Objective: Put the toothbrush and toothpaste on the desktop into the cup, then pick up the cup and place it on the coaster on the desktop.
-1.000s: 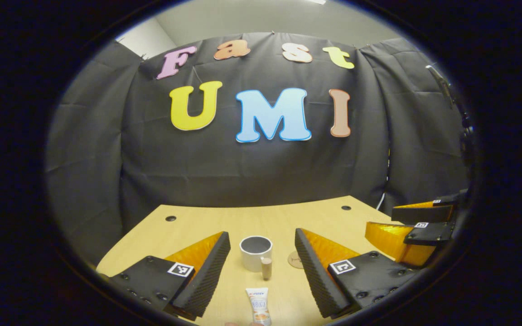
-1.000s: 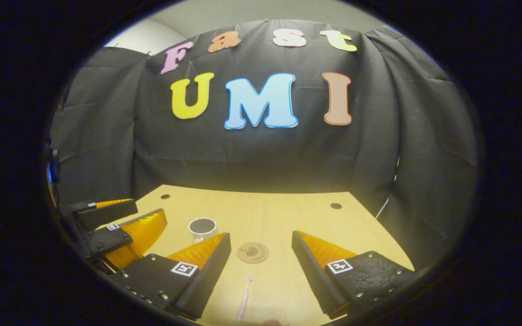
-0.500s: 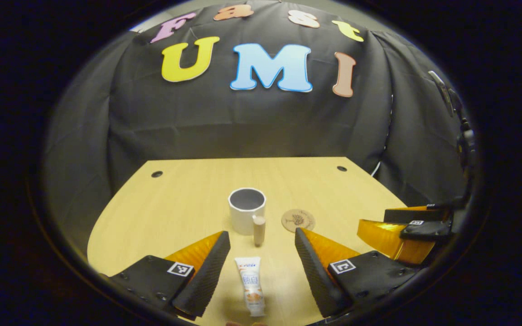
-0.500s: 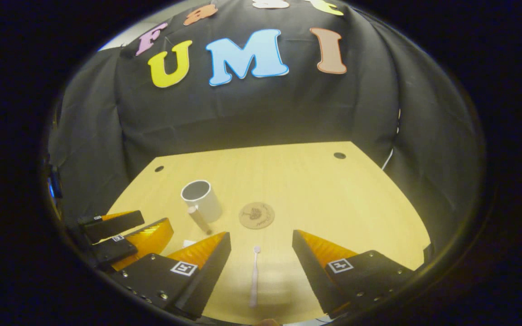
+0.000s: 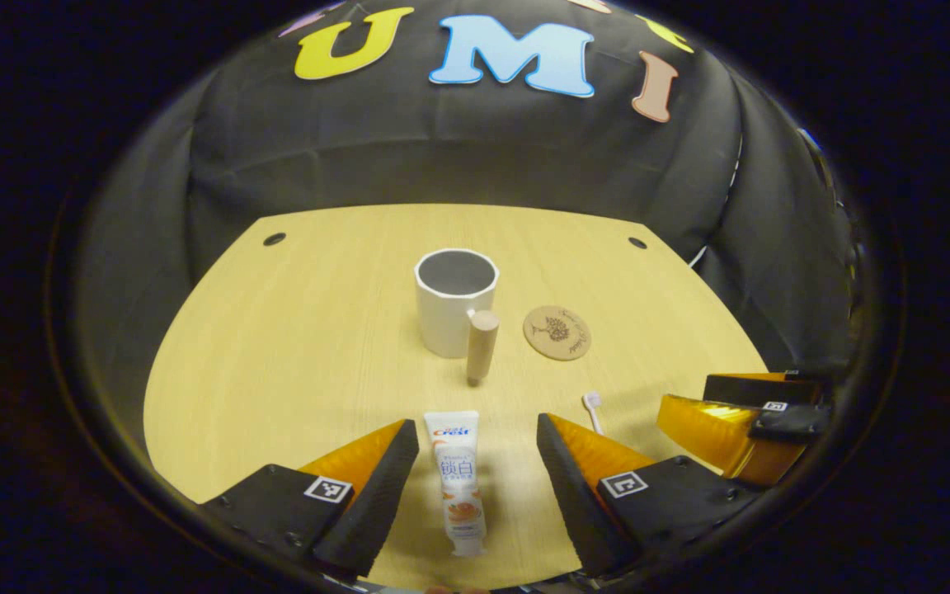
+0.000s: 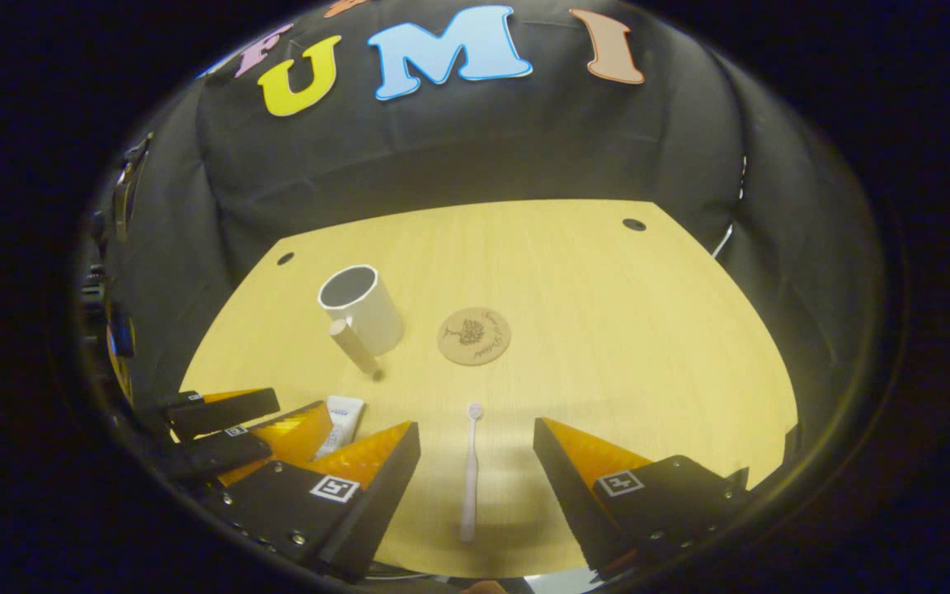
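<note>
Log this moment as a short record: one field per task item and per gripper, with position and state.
cup: upright on desk, empty, wooden handle toward camera
coaster: flat on desk beside cup, bare
toothpaste: lying flat between left gripper's fingers, untouched
toothbrush: lying flat between right gripper's fingers, untouched
left gripper: open, above toothpaste
right gripper: open, above toothbrush

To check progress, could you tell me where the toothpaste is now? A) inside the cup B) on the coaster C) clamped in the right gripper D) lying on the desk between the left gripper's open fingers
D: the toothpaste lies flat on the desk between the left gripper's open fingers, untouched.
</note>
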Motion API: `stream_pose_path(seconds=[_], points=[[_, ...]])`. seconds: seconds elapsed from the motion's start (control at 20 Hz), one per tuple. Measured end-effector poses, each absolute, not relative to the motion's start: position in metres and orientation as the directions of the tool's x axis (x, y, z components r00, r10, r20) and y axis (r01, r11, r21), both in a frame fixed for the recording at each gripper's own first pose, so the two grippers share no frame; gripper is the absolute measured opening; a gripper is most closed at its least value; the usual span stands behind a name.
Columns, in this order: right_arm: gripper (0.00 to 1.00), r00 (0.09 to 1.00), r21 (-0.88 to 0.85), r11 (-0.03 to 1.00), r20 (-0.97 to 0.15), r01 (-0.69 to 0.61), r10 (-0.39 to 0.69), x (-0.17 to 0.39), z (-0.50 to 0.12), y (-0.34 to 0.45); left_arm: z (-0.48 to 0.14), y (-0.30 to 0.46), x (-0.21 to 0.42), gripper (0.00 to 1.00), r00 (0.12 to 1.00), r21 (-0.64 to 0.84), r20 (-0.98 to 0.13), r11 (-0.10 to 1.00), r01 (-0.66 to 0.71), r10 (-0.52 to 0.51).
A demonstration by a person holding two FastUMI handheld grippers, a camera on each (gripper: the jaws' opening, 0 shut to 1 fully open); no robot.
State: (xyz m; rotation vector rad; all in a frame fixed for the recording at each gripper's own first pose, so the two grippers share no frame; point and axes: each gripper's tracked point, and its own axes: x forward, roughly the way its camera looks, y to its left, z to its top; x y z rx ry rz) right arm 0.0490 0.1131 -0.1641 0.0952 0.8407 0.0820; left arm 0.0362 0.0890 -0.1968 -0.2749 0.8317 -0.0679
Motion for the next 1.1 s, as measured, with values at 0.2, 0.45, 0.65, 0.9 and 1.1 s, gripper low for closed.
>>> stream_pose_path(seconds=[0.2,0.45,0.65,0.9,1.1], points=[[0.89,0.608,0.109,0.993,-0.786,-0.039,0.11,0.047,-0.181,0.112,-0.218,0.08,0.032,0.95,0.586,-0.311,-0.787,0.945,-0.104,-0.194],[0.89,0.518,0.105,0.994,-0.848,-0.042,0.112,0.04,-0.206,0.117,-0.227,0.081,0.036,0.95,0.494,-0.298,-0.847,0.945,-0.137,-0.196],[0.89,0.435,0.093,0.995,-0.894,-0.046,0.103,0.035,-0.226,0.122,-0.233,0.077,0.038,0.95,0.404,-0.253,-0.896,0.959,-0.127,-0.183],[0.89,0.354,0.104,0.994,-0.929,-0.037,0.111,0.033,-0.244,0.127,-0.261,0.079,0.026,0.95,0.296,-0.235,-0.936,0.964,-0.122,-0.191],[0.89,0.297,0.129,0.991,-0.946,-0.026,0.131,0.031,-0.254,0.136,-0.272,0.076,0.017,0.95,0.223,-0.247,-0.951,0.96,-0.134,-0.213]])
